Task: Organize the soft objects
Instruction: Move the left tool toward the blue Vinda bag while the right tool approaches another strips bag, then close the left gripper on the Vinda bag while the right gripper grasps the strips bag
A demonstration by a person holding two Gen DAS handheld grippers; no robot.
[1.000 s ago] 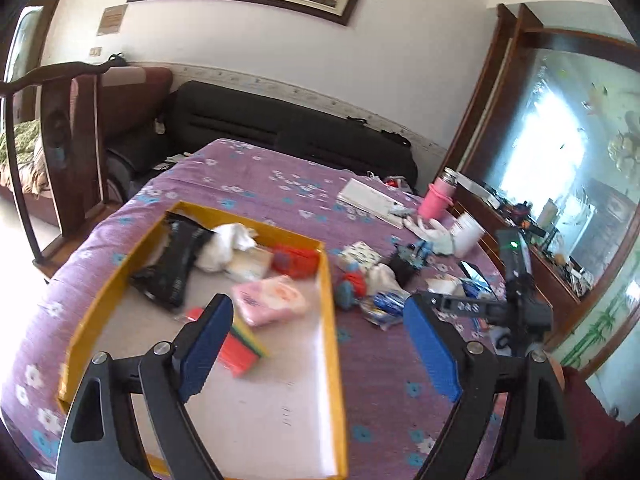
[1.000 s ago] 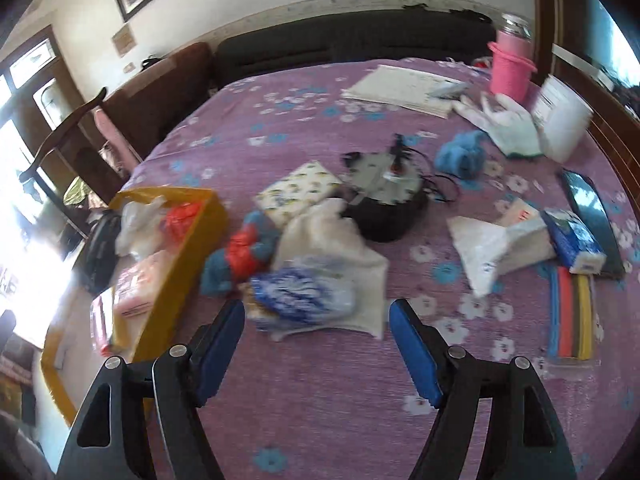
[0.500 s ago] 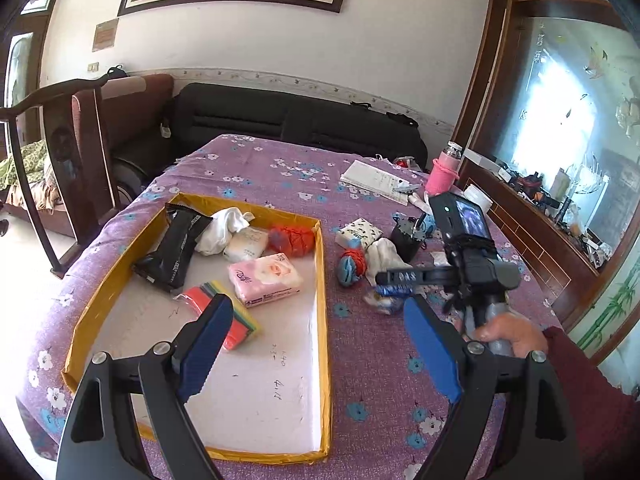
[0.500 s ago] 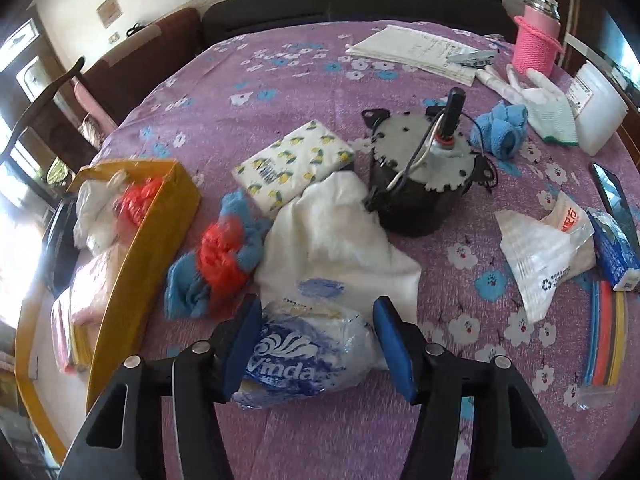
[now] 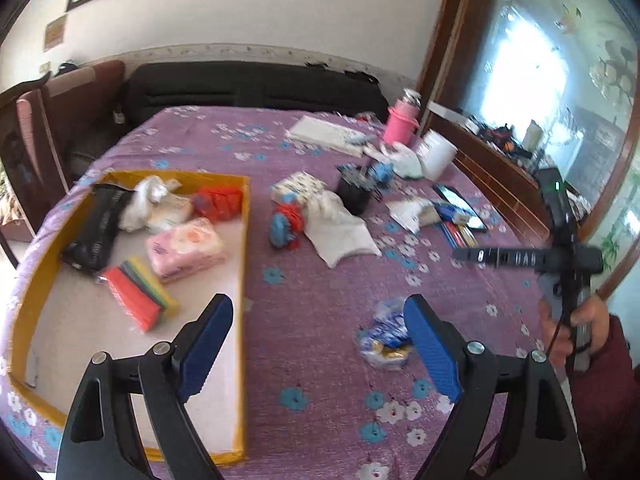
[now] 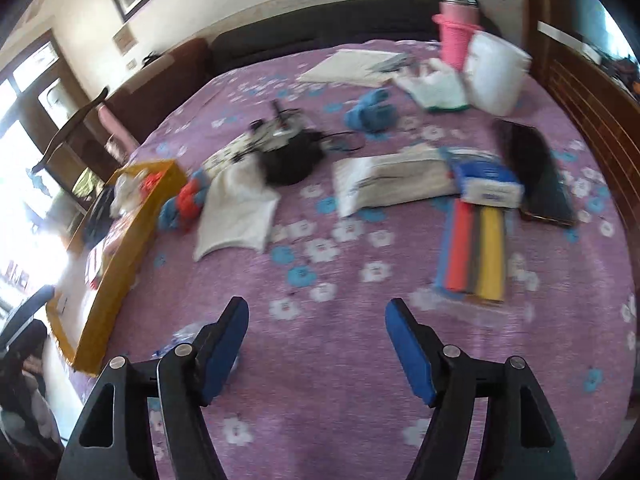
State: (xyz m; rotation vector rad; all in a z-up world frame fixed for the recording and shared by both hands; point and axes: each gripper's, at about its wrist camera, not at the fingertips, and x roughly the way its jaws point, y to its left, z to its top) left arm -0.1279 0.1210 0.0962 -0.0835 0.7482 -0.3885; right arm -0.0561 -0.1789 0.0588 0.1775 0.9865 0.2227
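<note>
A yellow tray (image 5: 243, 248) on the purple flowered tablecloth holds a pink tissue pack (image 5: 185, 249), a coloured sponge stack (image 5: 138, 294), a black pouch and white and red soft items. A blue-white tissue packet (image 5: 385, 338) lies loose on the cloth, just left of my left gripper's right finger. My left gripper (image 5: 318, 346) is open and empty above the tray's near right edge. My right gripper (image 6: 316, 344) is open and empty; the packet (image 6: 188, 336) shows behind its left finger. A white cloth (image 6: 236, 212) and a blue-red knitted item (image 6: 180, 204) lie beside the tray (image 6: 116, 264).
A black motor with wires (image 6: 288, 152), a tissue bag (image 6: 384, 184), a blue box (image 6: 486, 180), coloured sheets (image 6: 476, 252), a phone (image 6: 540, 176), a blue rag (image 6: 370, 110), a white cup (image 6: 496, 76) and a pink bottle (image 6: 456, 36) lie across the table.
My right gripper was closing around the tissue packet, then opened and pulled back to the right; the packet now lies nearer the table front. The left gripper swung right.
</note>
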